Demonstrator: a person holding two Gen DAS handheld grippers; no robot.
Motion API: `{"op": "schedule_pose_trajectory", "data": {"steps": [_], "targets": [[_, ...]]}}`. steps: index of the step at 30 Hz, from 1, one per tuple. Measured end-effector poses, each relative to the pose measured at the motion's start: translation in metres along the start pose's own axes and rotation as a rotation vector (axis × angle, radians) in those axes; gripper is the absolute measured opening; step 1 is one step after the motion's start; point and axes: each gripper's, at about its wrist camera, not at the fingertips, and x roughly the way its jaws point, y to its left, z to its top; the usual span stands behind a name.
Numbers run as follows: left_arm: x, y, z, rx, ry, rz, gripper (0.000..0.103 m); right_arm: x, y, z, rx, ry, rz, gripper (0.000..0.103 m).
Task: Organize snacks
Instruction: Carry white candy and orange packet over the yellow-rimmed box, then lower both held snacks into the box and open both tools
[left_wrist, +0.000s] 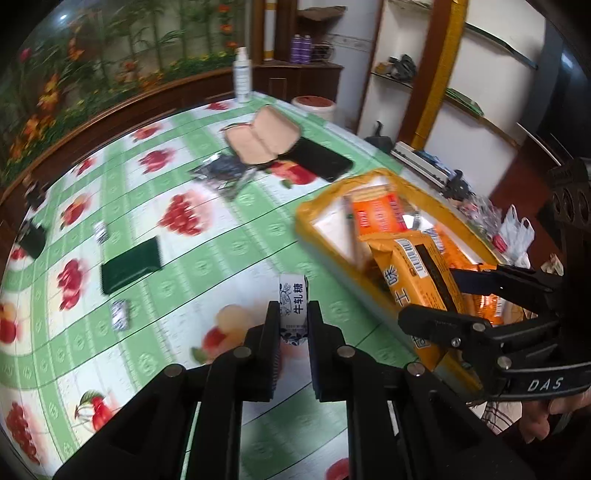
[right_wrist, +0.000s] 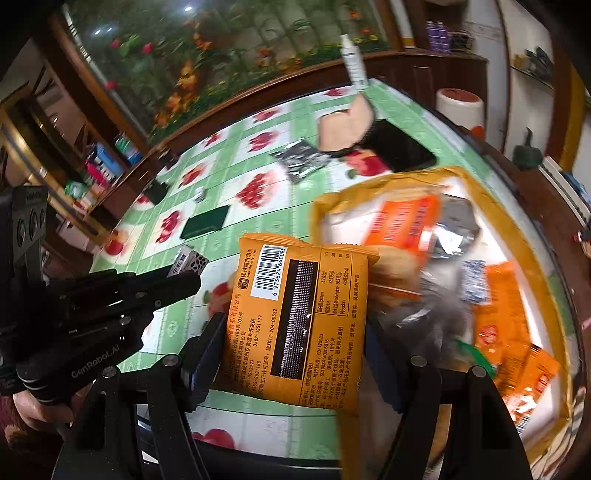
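My left gripper (left_wrist: 293, 314) is shut on a small white and blue nougat candy (left_wrist: 293, 308), held above the tablecloth left of the yellow tray (left_wrist: 314, 218). My right gripper (right_wrist: 295, 343) is shut on an orange snack packet (right_wrist: 299, 325) with a barcode, held over the tray's near left edge. The same packet shows in the left wrist view (left_wrist: 413, 273), with the right gripper (left_wrist: 428, 295) on it. The left gripper with its candy (right_wrist: 190, 264) shows at the left of the right wrist view. The tray (right_wrist: 517, 229) holds several orange packets and silver wrappers.
On the fruit-print tablecloth (left_wrist: 221, 240) lie a dark green packet (left_wrist: 131, 264), two small wrapped candies (left_wrist: 120, 314), a silver packet (left_wrist: 225, 173), a tan open case (left_wrist: 262, 136), a black phone (left_wrist: 321, 158) and a white spray bottle (left_wrist: 242, 75). Shelves stand at right.
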Motion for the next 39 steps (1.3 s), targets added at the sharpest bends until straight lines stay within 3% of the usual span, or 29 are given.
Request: {"op": "schedule_pose_trajectory", "data": {"steps": [18, 39], "targets": [[0.031, -0.089, 0.031, 0.151, 0.008, -0.079, 0.013, -0.04, -0.091, -0.001, 0.163, -0.046, -0.056, 0.076], [0.063, -0.141, 0.017, 0.22, 0.078, -0.142, 0.013, -0.022, -0.142, 0.01, 0.255, 0.03, 0.001, 0.076]]}}
